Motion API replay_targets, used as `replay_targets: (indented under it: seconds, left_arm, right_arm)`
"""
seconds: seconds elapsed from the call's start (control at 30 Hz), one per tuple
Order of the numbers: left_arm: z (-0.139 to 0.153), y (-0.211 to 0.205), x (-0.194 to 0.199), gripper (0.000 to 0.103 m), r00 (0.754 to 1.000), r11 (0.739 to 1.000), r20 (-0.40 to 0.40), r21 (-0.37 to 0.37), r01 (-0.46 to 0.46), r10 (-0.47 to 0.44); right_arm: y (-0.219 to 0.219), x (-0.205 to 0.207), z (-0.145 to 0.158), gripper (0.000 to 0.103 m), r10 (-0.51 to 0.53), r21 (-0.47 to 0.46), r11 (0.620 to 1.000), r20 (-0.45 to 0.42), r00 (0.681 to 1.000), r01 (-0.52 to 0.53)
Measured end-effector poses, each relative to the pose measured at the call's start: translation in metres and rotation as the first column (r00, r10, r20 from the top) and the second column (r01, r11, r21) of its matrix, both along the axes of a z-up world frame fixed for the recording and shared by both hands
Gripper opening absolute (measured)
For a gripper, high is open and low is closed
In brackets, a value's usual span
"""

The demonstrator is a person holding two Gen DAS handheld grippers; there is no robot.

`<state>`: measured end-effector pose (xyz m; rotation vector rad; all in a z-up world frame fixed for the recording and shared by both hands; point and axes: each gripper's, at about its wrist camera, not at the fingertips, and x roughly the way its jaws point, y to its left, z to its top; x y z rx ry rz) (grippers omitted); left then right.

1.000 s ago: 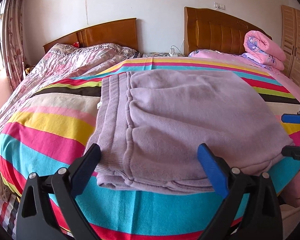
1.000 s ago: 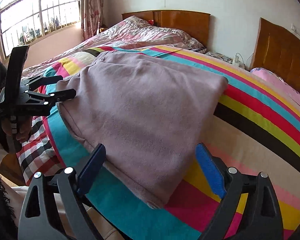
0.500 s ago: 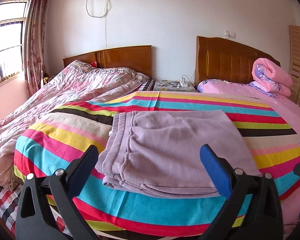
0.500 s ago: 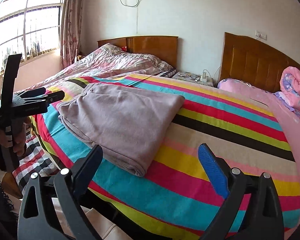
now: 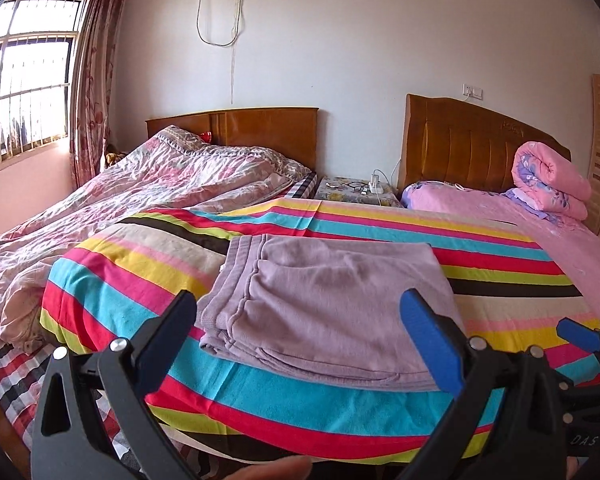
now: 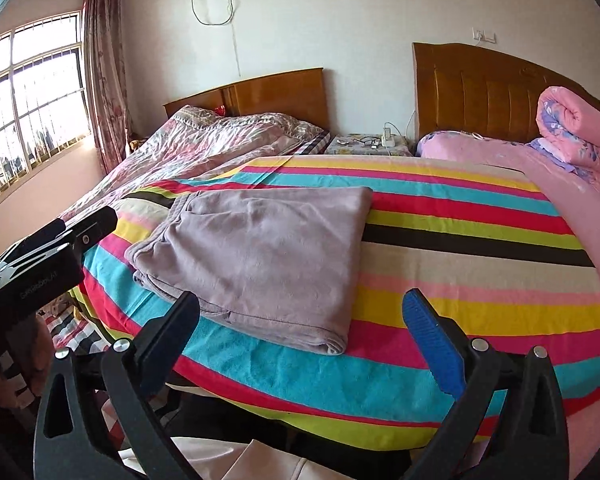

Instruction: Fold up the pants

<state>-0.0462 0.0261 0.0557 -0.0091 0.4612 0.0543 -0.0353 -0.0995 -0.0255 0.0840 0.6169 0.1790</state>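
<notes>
The lilac pants point(image 5: 324, 304) lie folded into a flat rectangle on the striped bedspread point(image 5: 340, 400), waistband at the left. They also show in the right wrist view point(image 6: 260, 252). My left gripper point(image 5: 300, 328) is open and empty, held back from the near edge of the pants. My right gripper point(image 6: 304, 328) is open and empty, off the bed's near edge to the right of the pants. The right gripper's tip point(image 5: 580, 334) shows at the right edge of the left wrist view. The left gripper's body point(image 6: 40, 264) shows at the left of the right wrist view.
A rumpled floral quilt point(image 5: 120, 208) covers the bed to the left. A pink bed with a rolled pink quilt point(image 5: 548, 184) is at the right. A nightstand with cables point(image 5: 356, 190) stands between two wooden headboards. A window point(image 5: 20, 92) is far left.
Both grippers have pulled back and up from the pants, so the folded pants look smaller and farther away. The pants have not moved.
</notes>
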Motion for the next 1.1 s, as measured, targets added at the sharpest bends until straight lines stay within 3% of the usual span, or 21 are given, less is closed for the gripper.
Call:
replay_targets:
  seconds: [0.17, 0.37, 1.1]
  left_arm:
    - [-0.014, 0.007, 0.001, 0.102, 0.999, 1.0, -0.043, -0.007, -0.018, 0.018]
    - [-0.025, 0.011, 0.004, 0.102, 0.997, 1.0, -0.076, -0.003, -0.031, 0.031]
    - [-0.028, 0.006, 0.004, 0.102, 0.997, 0.999, -0.073, 0.04, -0.028, 0.031]
  right_arm:
    - [0.013, 0.005, -0.019, 0.098, -0.027, -0.049, 0.998, -0.042, 0.999, 0.025]
    - [0.014, 0.0, -0.017, 0.098, -0.01, -0.047, 0.999, -0.014, 1.0, 0.01]
    - [0.013, -0.005, -0.014, 0.098, 0.005, -0.047, 0.999, 0.003, 1.0, -0.005]
